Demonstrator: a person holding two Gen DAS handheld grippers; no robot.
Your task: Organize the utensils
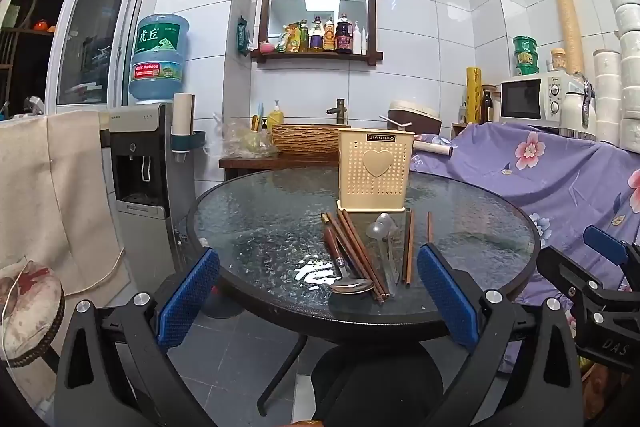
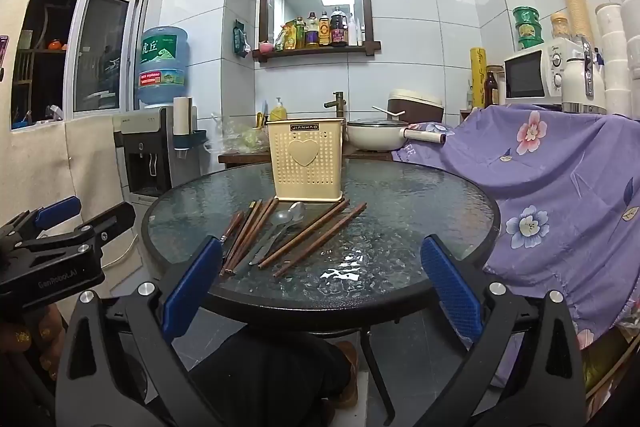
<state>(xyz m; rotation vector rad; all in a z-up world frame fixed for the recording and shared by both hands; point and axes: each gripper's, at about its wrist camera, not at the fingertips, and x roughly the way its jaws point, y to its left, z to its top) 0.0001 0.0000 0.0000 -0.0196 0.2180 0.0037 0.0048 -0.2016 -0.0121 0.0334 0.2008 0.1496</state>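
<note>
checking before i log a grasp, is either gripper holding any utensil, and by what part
Nothing is held. The left gripper and right gripper are both open and empty, short of the chopsticks and spoons lying on the glass table.

Bright overhead indoor light, white glare on glass table, sharp focus, fisheye bending, dark corners

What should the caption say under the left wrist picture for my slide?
Open left gripper facing chopsticks and spoons lying before a cream holder on a glass table.
</note>
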